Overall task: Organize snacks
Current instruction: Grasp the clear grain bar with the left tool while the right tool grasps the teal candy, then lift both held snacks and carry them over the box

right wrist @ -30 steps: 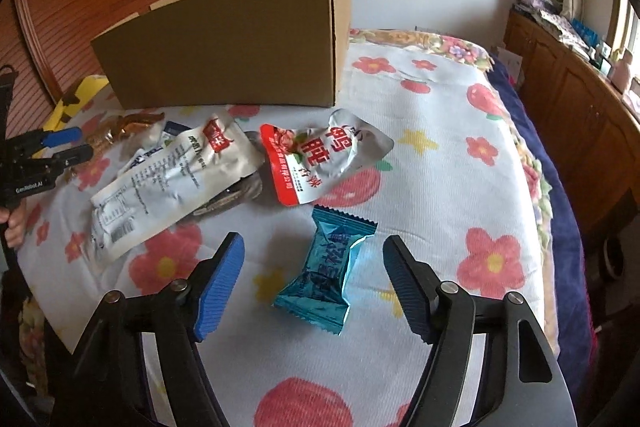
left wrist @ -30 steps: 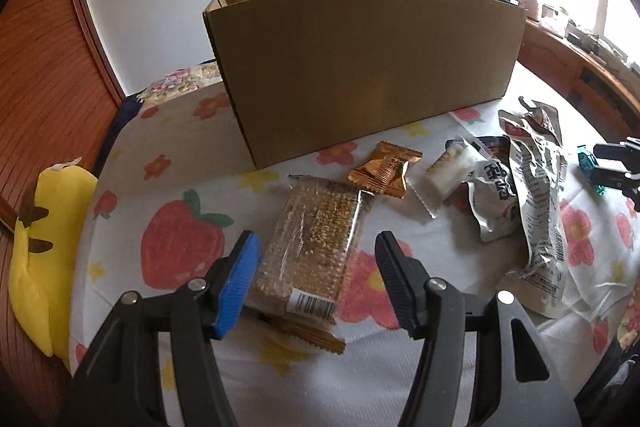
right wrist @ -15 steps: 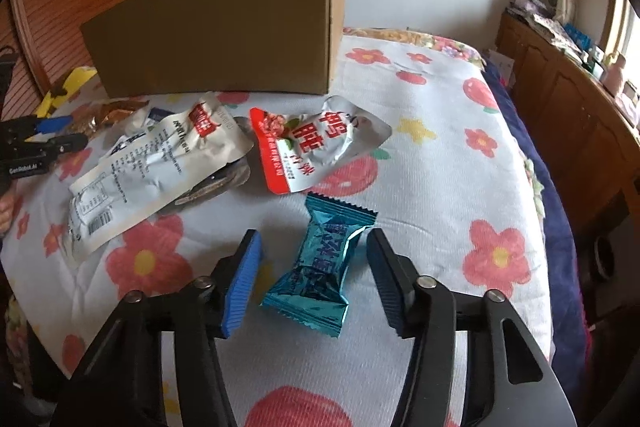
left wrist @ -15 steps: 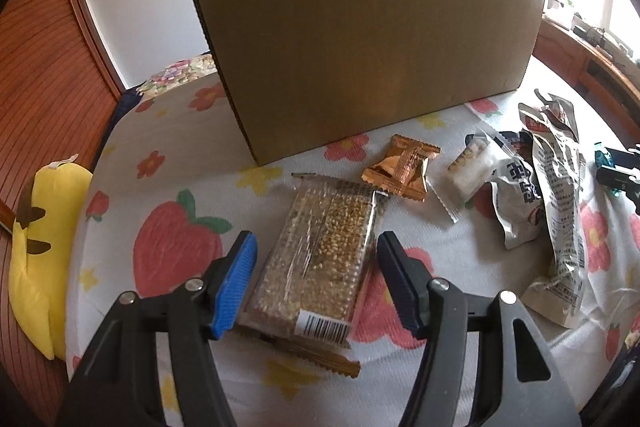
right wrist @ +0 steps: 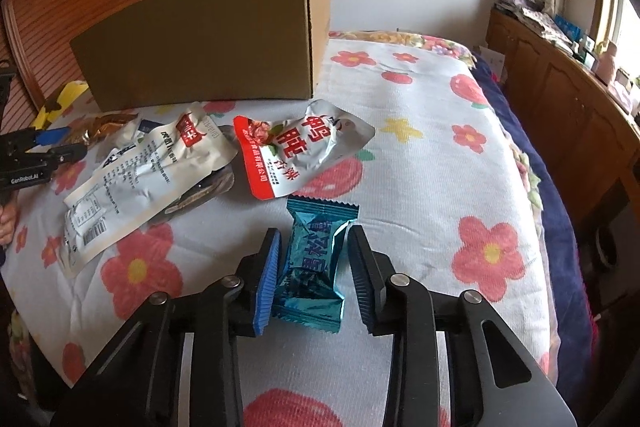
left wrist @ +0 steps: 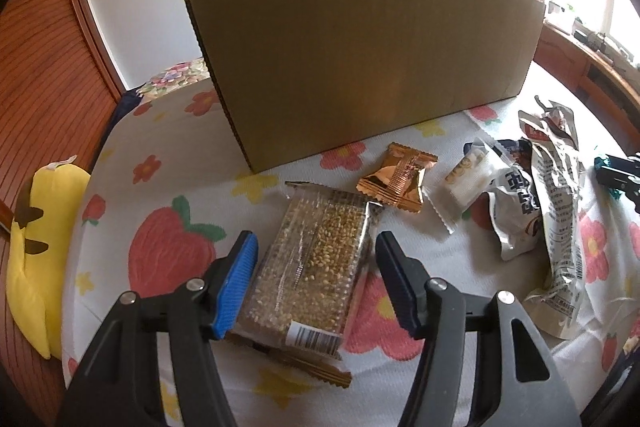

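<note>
A brown cardboard box [left wrist: 360,67] stands on the flowered bedspread [left wrist: 168,259]; it also shows in the right wrist view [right wrist: 208,43]. My left gripper [left wrist: 314,283] is open, its jaws on either side of a clear pack of sesame bars [left wrist: 316,267]. My right gripper [right wrist: 314,279] has its jaws close around a teal candy wrapper [right wrist: 316,263], with small gaps on both sides. An orange wrapper [left wrist: 398,177], a small white pack [left wrist: 468,175] and silver pouches [left wrist: 556,211] lie to the right. A red and silver pouch [right wrist: 296,151] lies ahead of the right gripper.
A yellow plush toy [left wrist: 36,247] lies at the left edge of the bed. A wooden wardrobe [left wrist: 40,67] stands on the left. Wooden cabinets [right wrist: 568,99] with clutter run along the right under the window. A long silver pouch [right wrist: 144,171] lies to the left.
Both grippers have come down and forward onto their snacks. The right jaws have narrowed around the teal wrapper. The left jaws have moved along the sesame pack.
</note>
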Motion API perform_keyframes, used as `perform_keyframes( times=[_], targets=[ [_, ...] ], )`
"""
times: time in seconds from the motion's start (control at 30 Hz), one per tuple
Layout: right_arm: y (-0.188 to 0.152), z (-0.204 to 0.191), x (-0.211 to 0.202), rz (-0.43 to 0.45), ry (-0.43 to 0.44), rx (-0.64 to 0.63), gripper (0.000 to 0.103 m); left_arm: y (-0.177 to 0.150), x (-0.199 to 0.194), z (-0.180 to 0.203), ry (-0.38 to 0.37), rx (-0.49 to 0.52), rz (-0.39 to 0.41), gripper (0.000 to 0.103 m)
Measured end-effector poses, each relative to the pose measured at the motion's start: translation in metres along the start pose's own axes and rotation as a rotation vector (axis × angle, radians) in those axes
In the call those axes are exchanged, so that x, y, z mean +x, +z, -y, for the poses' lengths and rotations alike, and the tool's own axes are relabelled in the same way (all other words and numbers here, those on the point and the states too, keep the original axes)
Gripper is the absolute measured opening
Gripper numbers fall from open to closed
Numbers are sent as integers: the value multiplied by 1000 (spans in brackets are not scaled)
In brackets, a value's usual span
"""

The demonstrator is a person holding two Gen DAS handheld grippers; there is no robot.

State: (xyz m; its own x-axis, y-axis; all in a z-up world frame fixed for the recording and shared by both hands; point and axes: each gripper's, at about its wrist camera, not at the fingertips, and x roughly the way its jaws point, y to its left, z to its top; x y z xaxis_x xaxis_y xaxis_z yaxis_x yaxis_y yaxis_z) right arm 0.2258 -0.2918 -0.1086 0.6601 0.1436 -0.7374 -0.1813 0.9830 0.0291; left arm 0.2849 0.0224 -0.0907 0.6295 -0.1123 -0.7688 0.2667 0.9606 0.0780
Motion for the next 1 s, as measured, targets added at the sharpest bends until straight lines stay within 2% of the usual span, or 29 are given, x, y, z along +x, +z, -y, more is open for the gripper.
perform_keyframes(
  times=[0.13,0.27,0.37,0.77,1.0],
  targets=[
    [0,2,-1,3,0,15,25,-3,-4,3,3,13,3,54],
    [-1,2,-1,5,-5,19,24,-7,-10,4,-8,8,5,45],
    [-1,2,-1,6,-8,18,23,-10,-15,5,-11,9,4,43],
    [-2,1,-1,8,-12,15,22,-24,-32,10,-9,-10,17,41],
    [-2,2,-2,11,1,14,20,-24,-50,13,-12,-42,76,41]
  ],
)
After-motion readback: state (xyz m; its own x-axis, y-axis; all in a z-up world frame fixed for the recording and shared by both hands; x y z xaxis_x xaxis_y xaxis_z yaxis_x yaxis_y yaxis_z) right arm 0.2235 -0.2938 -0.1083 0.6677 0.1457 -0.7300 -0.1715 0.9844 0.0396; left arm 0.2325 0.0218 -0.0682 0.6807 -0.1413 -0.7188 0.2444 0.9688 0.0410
